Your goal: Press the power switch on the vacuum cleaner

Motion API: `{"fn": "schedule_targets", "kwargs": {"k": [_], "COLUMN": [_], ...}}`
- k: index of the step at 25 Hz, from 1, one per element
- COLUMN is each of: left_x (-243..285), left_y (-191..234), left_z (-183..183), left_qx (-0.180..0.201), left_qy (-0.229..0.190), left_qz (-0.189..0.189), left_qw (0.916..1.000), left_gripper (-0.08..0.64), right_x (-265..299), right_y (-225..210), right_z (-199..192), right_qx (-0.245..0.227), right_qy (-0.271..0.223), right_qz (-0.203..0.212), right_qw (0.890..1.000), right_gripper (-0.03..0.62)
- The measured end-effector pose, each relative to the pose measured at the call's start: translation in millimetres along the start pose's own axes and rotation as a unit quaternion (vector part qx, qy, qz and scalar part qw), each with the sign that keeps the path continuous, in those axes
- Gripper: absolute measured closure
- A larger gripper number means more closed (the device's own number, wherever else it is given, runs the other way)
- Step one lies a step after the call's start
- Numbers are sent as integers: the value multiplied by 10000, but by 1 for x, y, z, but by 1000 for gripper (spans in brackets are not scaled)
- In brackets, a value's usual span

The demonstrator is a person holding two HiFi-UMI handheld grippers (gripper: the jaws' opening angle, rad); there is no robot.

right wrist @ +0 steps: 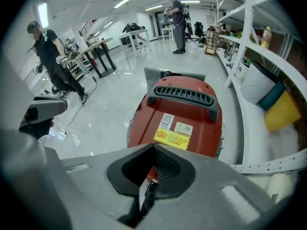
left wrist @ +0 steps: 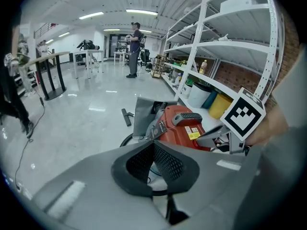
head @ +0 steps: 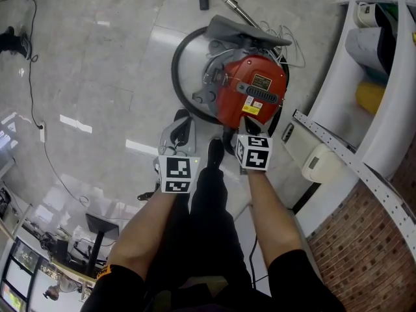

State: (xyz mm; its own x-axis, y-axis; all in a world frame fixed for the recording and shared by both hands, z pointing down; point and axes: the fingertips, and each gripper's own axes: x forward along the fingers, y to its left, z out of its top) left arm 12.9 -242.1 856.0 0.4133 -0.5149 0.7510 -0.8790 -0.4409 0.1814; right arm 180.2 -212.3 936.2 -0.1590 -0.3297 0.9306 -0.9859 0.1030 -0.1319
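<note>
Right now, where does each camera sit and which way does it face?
Head view: on the person's head, looking steeply down at the red vacuum cleaner; forearms, legs, left gripper and right gripper show.
Left gripper view: on the left gripper, along its shut jaws toward the vacuum cleaner and shelves; right gripper shows.
Right gripper view: on the right gripper, along its shut jaws, close to the vacuum cleaner.
Shared: all three show the vacuum cleaner.

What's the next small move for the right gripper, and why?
Probably ease the right gripper forward and down onto the near end of the red canister vacuum cleaner. Its jaws are shut, with the tips pointing at the red shell just below the yellow label. The switch itself isn't visible.
</note>
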Motion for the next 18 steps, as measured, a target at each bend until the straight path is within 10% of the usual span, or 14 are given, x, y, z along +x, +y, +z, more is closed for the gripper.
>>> {"fn": "schedule_targets", "kwargs": {"k": [18], "left_x": [-29], "left_y": [6], "left_z": [49], "left_qx": [-167], "left_qy": [-364], "left_qz": [139], "left_qw": [9991], "left_gripper": [546], "right_x": [-45], "right_y": [26], "right_z": [25], "right_qx": [-130], "right_qy": [-378], "right_qz": [178], "right_qw": [9990], "right_gripper": [601]}}
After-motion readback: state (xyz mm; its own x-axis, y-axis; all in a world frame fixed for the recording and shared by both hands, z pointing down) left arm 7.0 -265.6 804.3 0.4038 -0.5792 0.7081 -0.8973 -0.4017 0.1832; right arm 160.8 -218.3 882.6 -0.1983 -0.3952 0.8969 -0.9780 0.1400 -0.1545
